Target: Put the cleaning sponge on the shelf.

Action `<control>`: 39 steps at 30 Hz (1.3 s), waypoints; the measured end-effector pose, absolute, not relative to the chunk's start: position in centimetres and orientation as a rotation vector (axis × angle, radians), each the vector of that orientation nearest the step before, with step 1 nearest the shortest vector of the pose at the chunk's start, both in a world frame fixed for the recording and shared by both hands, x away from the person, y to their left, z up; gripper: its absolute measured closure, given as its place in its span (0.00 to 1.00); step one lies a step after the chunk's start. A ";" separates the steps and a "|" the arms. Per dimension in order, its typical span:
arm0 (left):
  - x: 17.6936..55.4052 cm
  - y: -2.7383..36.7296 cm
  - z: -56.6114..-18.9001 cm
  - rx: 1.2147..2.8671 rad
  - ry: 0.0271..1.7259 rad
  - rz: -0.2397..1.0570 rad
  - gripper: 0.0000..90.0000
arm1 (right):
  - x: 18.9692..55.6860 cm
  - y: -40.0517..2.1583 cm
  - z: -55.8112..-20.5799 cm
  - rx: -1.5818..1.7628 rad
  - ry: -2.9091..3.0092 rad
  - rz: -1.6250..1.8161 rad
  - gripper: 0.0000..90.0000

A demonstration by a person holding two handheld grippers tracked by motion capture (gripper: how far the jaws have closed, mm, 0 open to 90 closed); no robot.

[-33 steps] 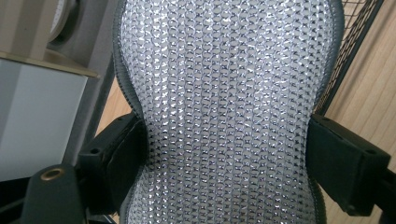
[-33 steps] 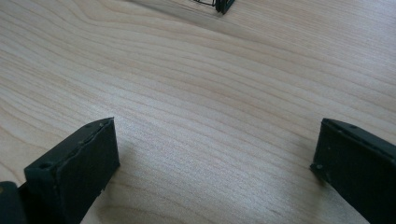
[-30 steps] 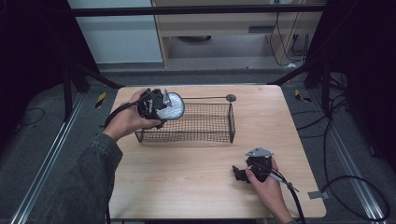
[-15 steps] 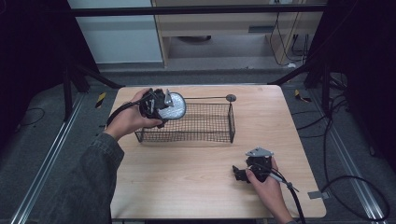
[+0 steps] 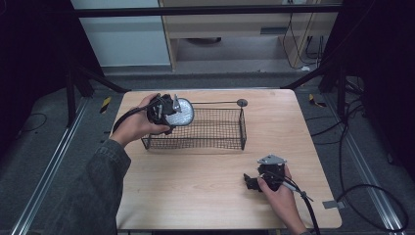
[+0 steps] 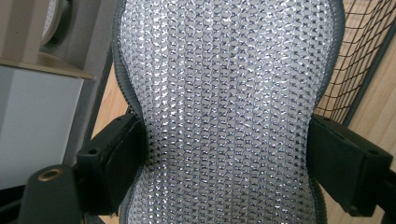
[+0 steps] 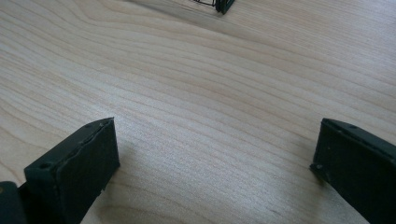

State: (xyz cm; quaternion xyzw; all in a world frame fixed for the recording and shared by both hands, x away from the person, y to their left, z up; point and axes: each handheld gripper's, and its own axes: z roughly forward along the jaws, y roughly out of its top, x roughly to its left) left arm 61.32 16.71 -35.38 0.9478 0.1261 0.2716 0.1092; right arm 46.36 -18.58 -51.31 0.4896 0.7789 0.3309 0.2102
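Note:
A flat silvery pad with a glittering mesh face and dark rim point(image 5: 180, 112) point(image 6: 224, 112) is held over the left end of a black wire basket point(image 5: 215, 142). My left gripper point(image 5: 166, 113) is shut on the pad, its jaws pressing both side edges point(image 6: 224, 168). My right gripper point(image 5: 252, 182) rests low on the wooden table point(image 5: 195, 181) at the front right. In the right gripper view its jaws stand wide apart over bare wood point(image 7: 215, 154), so it is open.
A thin black rod ending in a round disc point(image 5: 241, 102) lies along the basket's far rim. A corner of the basket point(image 7: 219, 5) shows far off in the right gripper view. Dark frame bars and cables surround the table.
The left gripper with the pad has shifted very slightly over the basket's left end. The right gripper has stayed still.

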 end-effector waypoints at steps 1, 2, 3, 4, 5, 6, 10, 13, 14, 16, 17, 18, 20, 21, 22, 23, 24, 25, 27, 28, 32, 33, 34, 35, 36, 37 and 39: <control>61.4 16.7 -35.5 2.789 0.371 0.794 0.16 | 46.4 -18.6 -51.3 1.359 2.166 0.918 0.00; 61.5 16.7 -35.5 2.792 0.369 0.792 0.16 | 46.4 -18.6 -51.3 1.361 2.165 0.920 0.00; 61.6 16.7 -35.6 2.789 0.369 0.794 0.16 | 46.4 -18.6 -51.3 1.359 2.166 0.918 0.00; 61.7 16.7 -35.7 2.788 0.370 0.788 0.16 | 46.4 -18.6 -51.3 1.359 2.167 0.919 0.00; 61.8 16.8 -35.7 2.786 0.366 0.788 0.16 | 46.4 -18.6 -51.3 1.359 2.167 0.919 0.00; 62.0 16.8 -35.7 2.778 0.371 0.785 0.16 | 46.4 -18.6 -51.3 1.361 2.166 0.920 0.00; 62.3 17.0 -36.1 2.780 0.376 0.782 0.16 | 46.4 -18.6 -51.3 1.359 2.167 0.918 0.00; 62.5 17.0 -36.4 2.785 0.375 0.781 0.16 | 46.4 -18.6 -51.3 1.361 2.166 0.920 0.00; 62.6 16.9 -36.4 2.788 0.377 0.782 0.16 | 46.4 -18.6 -51.3 1.361 2.166 0.920 0.00; 62.7 16.9 -36.7 2.791 0.376 0.765 0.16 | 46.4 -18.6 -51.3 1.361 2.166 0.920 0.00; 62.8 16.8 -36.8 2.805 0.369 0.766 0.16 | 46.4 -18.6 -51.3 1.361 2.166 0.920 0.00; 62.9 16.8 -37.0 2.813 0.363 0.769 0.16 | 46.4 -18.6 -51.3 1.359 2.167 0.918 0.00; 62.9 16.6 -37.2 2.813 0.363 0.765 0.16 | 46.4 -18.6 -51.3 1.361 2.166 0.920 0.00; 63.0 16.6 -37.3 2.812 0.361 0.765 0.15 | 46.4 -18.6 -51.3 1.361 2.166 0.920 0.00; 63.0 16.6 -37.3 2.812 0.362 0.763 0.15 | 46.4 -18.6 -51.3 1.362 2.166 0.921 0.00; 63.1 16.5 -37.4 2.814 0.363 0.759 0.15 | 46.4 -18.6 -51.3 1.361 2.166 0.921 0.00; 63.2 16.5 -37.5 2.816 0.362 0.755 0.15 | 46.4 -18.6 -51.3 1.359 2.167 0.919 0.00; 63.2 16.5 -37.6 2.817 0.367 0.755 0.15 | 46.4 -18.6 -51.3 1.361 2.165 0.920 0.00; 63.3 16.6 -37.7 2.819 0.368 0.752 0.15 | 46.4 -18.6 -51.3 1.361 2.166 0.921 0.00; 63.4 16.6 -37.7 2.820 0.374 0.748 0.15 | 46.4 -18.6 -51.3 1.361 2.166 0.920 0.00; 63.5 16.7 -37.9 2.816 0.371 0.737 0.13 | 46.4 -18.6 -51.3 1.359 2.166 0.918 0.00; 63.6 16.7 -37.9 2.811 0.382 0.739 0.13 | 46.4 -18.6 -51.3 1.359 2.166 0.918 0.00; 63.7 16.8 -38.0 2.803 0.399 0.723 0.12 | 46.4 -18.6 -51.3 1.362 2.165 0.920 0.00; 63.7 16.9 -38.0 2.801 0.406 0.714 0.10 | 46.4 -18.6 -51.3 1.361 2.165 0.920 0.00; 63.7 17.0 -38.0 2.799 0.406 0.707 0.10 | 46.4 -18.6 -51.3 1.360 2.166 0.918 0.00; 63.7 17.0 -38.1 2.796 0.413 0.701 0.08 | 46.4 -18.6 -51.3 1.362 2.165 0.920 0.00; 63.7 17.1 -38.1 2.790 0.427 0.681 0.07 | 46.4 -18.6 -51.3 1.361 2.165 0.920 0.00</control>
